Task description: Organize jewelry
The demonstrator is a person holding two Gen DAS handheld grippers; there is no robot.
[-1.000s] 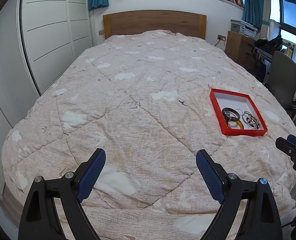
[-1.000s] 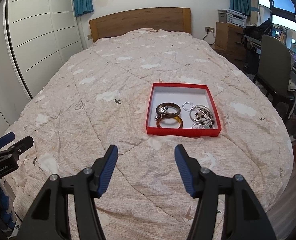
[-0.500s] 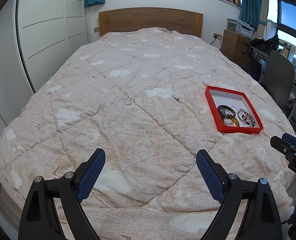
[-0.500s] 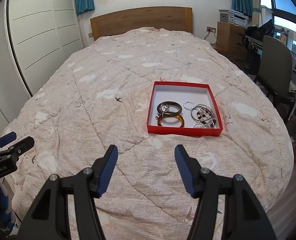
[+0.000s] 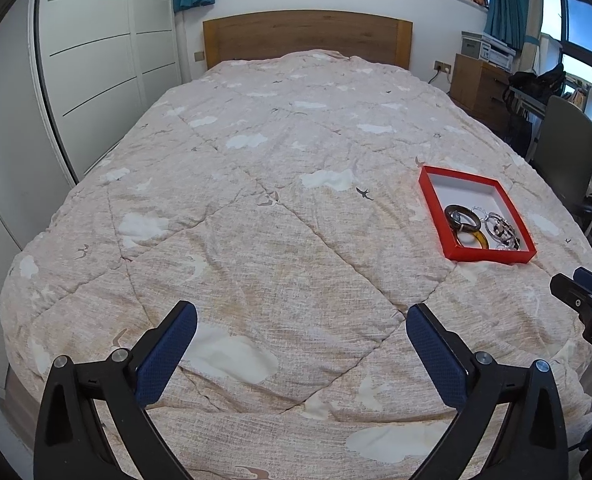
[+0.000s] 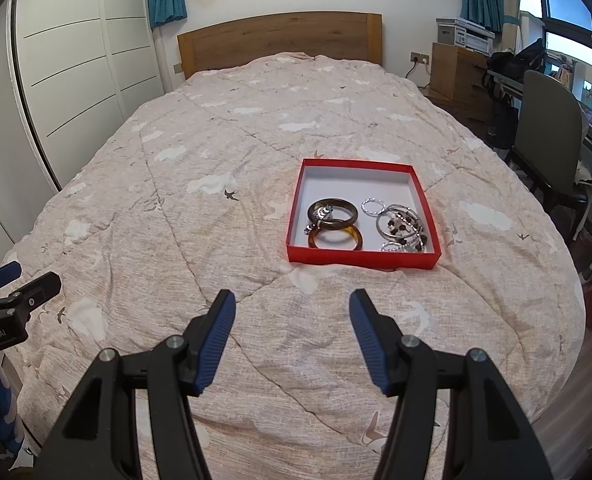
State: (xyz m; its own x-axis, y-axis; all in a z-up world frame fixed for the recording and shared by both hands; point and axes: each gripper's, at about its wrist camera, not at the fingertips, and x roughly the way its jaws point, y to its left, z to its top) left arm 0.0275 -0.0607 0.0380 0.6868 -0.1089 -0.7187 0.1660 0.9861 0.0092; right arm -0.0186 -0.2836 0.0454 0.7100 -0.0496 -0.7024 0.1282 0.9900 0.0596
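A shallow red box (image 6: 362, 258) lies on the bed's right half. It holds a dark brown bangle (image 6: 354, 214) with a small silver piece across it, an amber bangle (image 6: 336, 247), and silver and beaded bracelets (image 6: 402, 226). My right gripper (image 6: 292, 298) hovers open just short of the box, with nothing between its blue pads. My left gripper (image 5: 301, 312) is over bare quilt, well left of the box (image 5: 492, 257). Its jaws are opening wide and hold nothing. One of its fingers (image 6: 36, 290) shows at the right wrist view's left edge.
A beige quilt (image 5: 256, 220) with white clouds covers the whole bed, up to a wooden headboard (image 5: 308, 36). White wardrobe doors (image 5: 96, 80) line the left side. To the right are a grey chair (image 6: 544, 128) and a wooden cabinet (image 6: 456, 68).
The left gripper's jaws have spread a little wider. The right gripper and the jewelry in the box look the same.
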